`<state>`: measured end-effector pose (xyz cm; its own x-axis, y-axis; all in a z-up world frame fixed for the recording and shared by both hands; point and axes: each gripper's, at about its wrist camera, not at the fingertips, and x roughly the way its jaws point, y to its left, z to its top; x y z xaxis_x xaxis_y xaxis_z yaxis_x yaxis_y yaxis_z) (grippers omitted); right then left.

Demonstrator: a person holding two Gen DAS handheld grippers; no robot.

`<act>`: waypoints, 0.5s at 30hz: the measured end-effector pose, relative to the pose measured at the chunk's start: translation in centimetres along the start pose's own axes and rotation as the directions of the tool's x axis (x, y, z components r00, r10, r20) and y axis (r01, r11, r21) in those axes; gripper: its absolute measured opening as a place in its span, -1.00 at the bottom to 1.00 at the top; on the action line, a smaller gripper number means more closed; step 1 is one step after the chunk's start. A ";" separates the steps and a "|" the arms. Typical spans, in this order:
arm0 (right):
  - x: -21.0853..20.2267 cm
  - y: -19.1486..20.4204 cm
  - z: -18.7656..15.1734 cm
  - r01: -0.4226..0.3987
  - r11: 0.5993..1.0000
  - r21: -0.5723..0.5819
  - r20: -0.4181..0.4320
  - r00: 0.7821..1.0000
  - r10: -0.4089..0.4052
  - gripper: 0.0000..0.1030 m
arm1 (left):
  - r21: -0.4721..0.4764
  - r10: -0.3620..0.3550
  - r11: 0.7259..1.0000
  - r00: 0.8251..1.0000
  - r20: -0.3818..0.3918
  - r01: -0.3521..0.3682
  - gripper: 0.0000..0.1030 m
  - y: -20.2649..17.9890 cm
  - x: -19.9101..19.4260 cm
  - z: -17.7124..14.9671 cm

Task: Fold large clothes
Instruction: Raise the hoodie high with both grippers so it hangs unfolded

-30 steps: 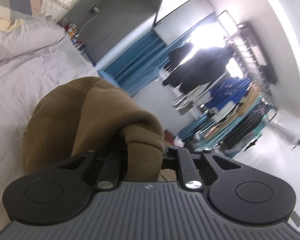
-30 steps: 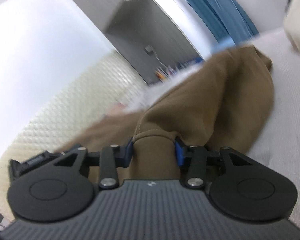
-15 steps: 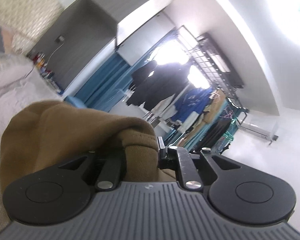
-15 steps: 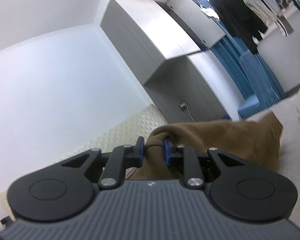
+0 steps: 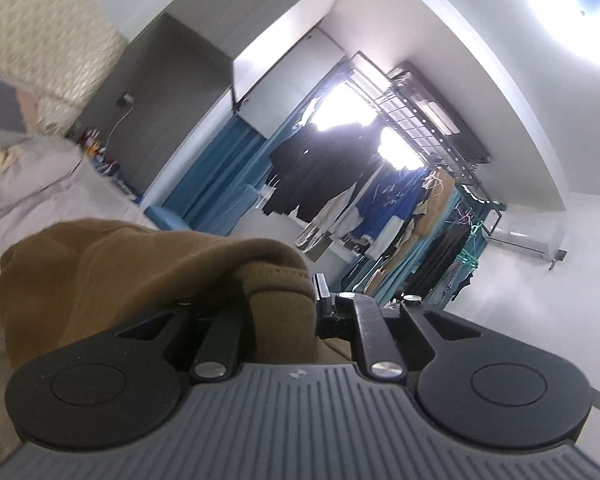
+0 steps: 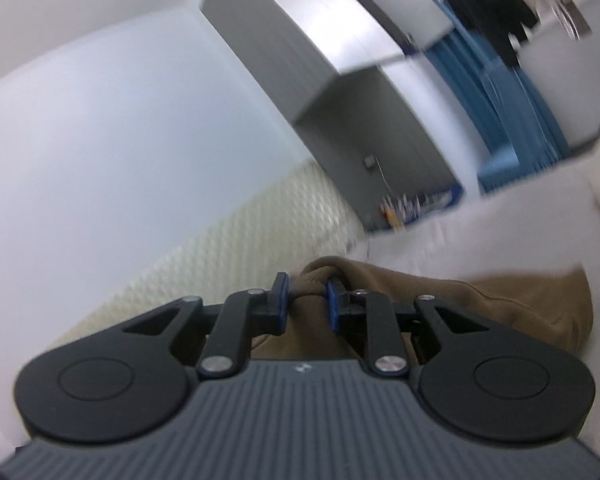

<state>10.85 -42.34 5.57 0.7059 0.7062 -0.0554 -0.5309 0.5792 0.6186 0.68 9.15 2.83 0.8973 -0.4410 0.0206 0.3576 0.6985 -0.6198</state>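
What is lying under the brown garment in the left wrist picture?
Under the brown garment lies the pale bed sheet, visible beside and beyond it. The left gripper is clamped on a ribbed edge. What the cloth covers directly beneath it cannot be seen.

Your left gripper [image 5: 280, 300] points level, jaws pinched on brown fabric [image 5: 140, 272] bunched toward 10 o'clock. Your right gripper [image 6: 306, 300] is also level; its jaws have just been closing and now clamp fabric at 12 o'clock.
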 end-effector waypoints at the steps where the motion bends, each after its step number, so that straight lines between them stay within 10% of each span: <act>1: 0.0 -0.4 -0.8 0.003 1.000 0.018 -0.026 1.000 -0.003 -0.52 | -0.012 0.005 1.000 1.000 -0.005 -0.005 -0.70 0.8 -0.4 -0.5; 6: -0.1 -1.4 -3.8 0.007 0.996 0.087 -0.085 0.996 0.001 -0.39 | -0.020 0.031 0.999 0.999 -0.021 -0.031 -0.70 2.9 -1.3 -2.0; 10: 0.5 -2.8 -4.5 -0.048 0.978 0.204 -0.102 0.992 0.070 0.27 | -0.003 0.032 0.999 0.999 -0.024 -0.033 -0.69 3.2 -1.8 -2.7; 15: 3.0 -2.8 -4.9 -0.022 0.981 0.194 -0.193 0.979 0.061 0.31 | -0.023 0.038 0.999 0.999 -0.021 -0.038 -0.69 3.5 -1.3 -2.6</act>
<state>12.17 -39.81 -0.22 0.5685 0.8053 -0.1683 -0.4455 0.4734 0.7599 0.11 10.73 -1.39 0.9044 -0.4262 -0.0195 0.3170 0.7018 -0.6379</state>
